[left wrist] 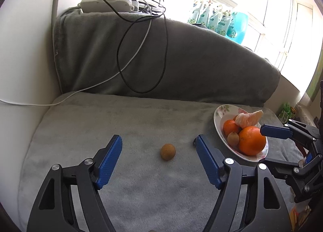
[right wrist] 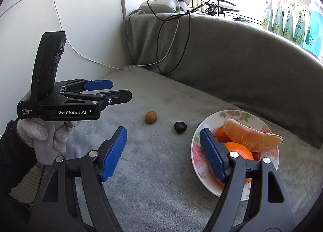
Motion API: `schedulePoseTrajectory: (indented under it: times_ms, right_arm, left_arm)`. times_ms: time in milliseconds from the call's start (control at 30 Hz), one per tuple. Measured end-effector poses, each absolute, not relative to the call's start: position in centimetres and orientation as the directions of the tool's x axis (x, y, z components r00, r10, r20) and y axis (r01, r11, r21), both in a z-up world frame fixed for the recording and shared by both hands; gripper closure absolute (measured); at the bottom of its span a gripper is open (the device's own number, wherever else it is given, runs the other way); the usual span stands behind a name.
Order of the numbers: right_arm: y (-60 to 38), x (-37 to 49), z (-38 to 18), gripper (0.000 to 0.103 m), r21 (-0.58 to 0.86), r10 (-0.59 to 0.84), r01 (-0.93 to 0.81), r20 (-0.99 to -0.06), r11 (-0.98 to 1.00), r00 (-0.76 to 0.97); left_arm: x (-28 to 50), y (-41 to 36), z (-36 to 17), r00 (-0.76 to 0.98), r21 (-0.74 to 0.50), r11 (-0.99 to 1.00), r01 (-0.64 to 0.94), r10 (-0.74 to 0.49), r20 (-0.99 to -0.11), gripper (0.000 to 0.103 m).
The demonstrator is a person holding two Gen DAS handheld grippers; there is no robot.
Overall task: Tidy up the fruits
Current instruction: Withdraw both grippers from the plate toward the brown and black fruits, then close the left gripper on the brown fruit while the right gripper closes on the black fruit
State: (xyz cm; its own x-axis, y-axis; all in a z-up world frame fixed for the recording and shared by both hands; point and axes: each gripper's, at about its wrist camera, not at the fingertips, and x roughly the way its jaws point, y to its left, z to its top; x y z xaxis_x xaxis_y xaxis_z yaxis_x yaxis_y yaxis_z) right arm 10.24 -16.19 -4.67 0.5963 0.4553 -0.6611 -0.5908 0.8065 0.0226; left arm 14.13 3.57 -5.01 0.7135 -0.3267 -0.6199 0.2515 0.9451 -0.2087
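Resting on grey blanket [left wrist: 121,127], small round brown fruit [left wrist: 168,152].

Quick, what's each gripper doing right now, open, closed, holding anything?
Left gripper: open, empty, small brown fruit on the blanket beyond its fingers.
Right gripper: open, empty, one finger in front of the fruit plate.

A grey blanket [left wrist: 141,171] is covering the sofa seat and backrest. 2 cables, a black cable [left wrist: 141,50] and a white cable [left wrist: 129,60], are hanging down the backrest from white devices [left wrist: 105,3] at far left. Bottles [left wrist: 222,17] are standing along the far-right windowsill.
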Motion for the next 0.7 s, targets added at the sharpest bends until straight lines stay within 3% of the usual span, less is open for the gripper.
schedulePoseTrajectory:
  times_ms: [167,300,367,533,700]
  right_arm:
    - [-14.6,12.5,-5.6,0.05,-0.046,0.411,-0.645,-0.735,0.763,0.539]
    - [-13.7,14.3,-6.6,0.052,-0.087,0.37,-0.679,-0.784,0.729,0.498]
    - [-13.3,15.3,-7.2,0.06,-0.099,0.348,-0.691,-0.808,0.716,0.476]
    - [-12.1,17.0,-8.3,0.062,-0.146,0.295,-0.726,-0.847,0.672,0.443]
    - [-11.1,18.1,-9.4,0.07,-0.193,0.237,-0.753,-0.875,0.629,0.422]
  left_arm:
    - [14.5,3.7,-6.2,0.678,-0.252,0.93,0.267,-0.367,-0.636,0.041]
    - [15.0,3.2,-7.1,0.653,-0.261,0.923,0.283,-0.385,-0.652,0.047]
    - [15.3,2.9,-7.4,0.642,-0.262,0.92,0.29,-0.391,-0.66,0.051]
    - [15.9,2.0,-8.2,0.617,-0.26,0.915,0.309,-0.401,-0.677,0.055]
    - [16.6,1.6,-9.1,0.595,-0.27,0.911,0.313,-0.409,-0.692,0.059]
